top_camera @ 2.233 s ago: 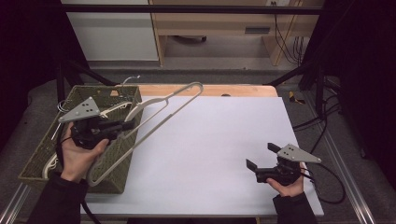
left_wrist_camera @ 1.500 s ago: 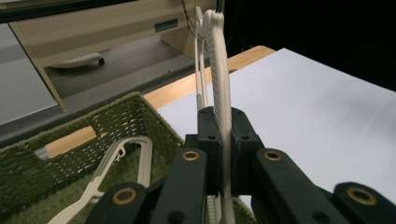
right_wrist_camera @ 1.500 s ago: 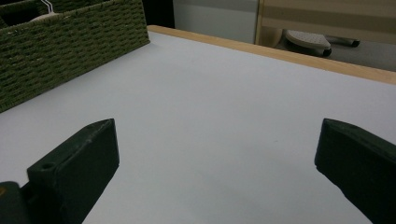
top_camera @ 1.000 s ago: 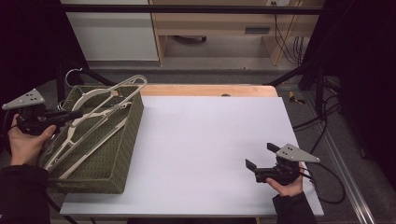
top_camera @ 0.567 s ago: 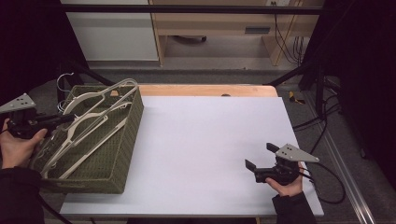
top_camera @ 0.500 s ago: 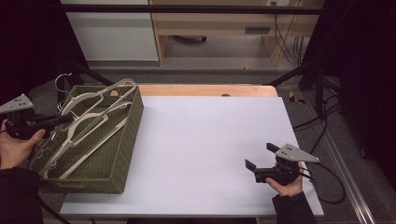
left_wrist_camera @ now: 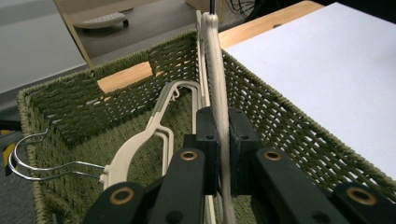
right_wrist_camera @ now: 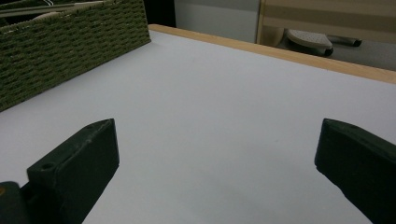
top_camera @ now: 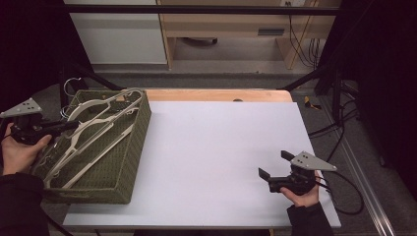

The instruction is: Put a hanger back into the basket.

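A green woven basket (top_camera: 129, 162) stands at the table's left edge with several cream hangers lying slanted across it. My left gripper (top_camera: 73, 126) is at the basket's left rim, shut on the thin bar of one cream hanger (top_camera: 105, 105). In the left gripper view the jaws (left_wrist_camera: 223, 126) clamp that hanger (left_wrist_camera: 215, 56), which runs up over the basket's far wall (left_wrist_camera: 116, 93). Below it lies a second hanger (left_wrist_camera: 140, 142) with a wire hook (left_wrist_camera: 28, 158). My right gripper (top_camera: 274, 164) rests open near the table's front right, nothing between its jaws (right_wrist_camera: 219, 154).
The white tabletop (top_camera: 221, 147) stretches between the basket and my right gripper, with a wooden strip (top_camera: 216, 95) along its far edge. In the right gripper view the basket's wall (right_wrist_camera: 60, 42) stands at far left. Cables (top_camera: 339, 128) hang off the table's right side.
My left gripper has carried the hanger leftward from over the table edge and lowered it onto the basket, then drifted slightly further left. The right gripper has stayed put.
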A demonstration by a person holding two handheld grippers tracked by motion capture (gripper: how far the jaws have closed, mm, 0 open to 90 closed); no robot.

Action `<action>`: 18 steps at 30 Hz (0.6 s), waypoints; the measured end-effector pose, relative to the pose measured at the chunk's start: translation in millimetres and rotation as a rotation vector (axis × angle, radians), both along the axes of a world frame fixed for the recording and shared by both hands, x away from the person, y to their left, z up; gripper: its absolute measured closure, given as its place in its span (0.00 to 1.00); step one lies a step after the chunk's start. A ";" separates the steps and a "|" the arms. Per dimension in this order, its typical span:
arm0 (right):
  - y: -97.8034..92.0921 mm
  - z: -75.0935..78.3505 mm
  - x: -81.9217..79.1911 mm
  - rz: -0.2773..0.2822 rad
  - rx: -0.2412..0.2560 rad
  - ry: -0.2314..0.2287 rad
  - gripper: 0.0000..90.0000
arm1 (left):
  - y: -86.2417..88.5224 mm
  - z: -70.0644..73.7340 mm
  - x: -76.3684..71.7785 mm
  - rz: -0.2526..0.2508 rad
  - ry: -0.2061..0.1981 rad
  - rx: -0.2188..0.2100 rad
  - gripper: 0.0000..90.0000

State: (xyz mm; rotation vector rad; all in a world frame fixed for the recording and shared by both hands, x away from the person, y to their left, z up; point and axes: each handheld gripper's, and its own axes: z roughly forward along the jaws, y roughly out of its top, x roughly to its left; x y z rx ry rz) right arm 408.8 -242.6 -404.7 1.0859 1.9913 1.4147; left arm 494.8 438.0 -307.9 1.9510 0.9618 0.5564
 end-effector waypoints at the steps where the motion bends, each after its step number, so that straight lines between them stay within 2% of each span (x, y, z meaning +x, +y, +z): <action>1: -0.5 0.0 0.0 0.004 -0.005 0.000 0.01 | 0.3 -0.6 1.4 0.003 0.006 0.002 0.94; 6: -0.3 0.1 0.1 0.003 -0.002 0.000 0.01 | -1.2 -5.8 7.2 0.020 0.025 0.005 0.94; 10: -1.0 0.9 -0.4 0.003 0.004 -0.002 0.01 | -12.3 -15.2 12.5 0.004 0.033 0.035 0.94; 13: -0.7 0.6 0.0 0.003 0.000 -0.003 0.01 | -12.6 -19.7 14.2 0.009 0.041 0.052 0.94; 18: -0.5 0.5 0.0 0.004 0.002 -0.003 0.01 | -7.3 -35.1 13.0 0.034 0.051 0.032 0.95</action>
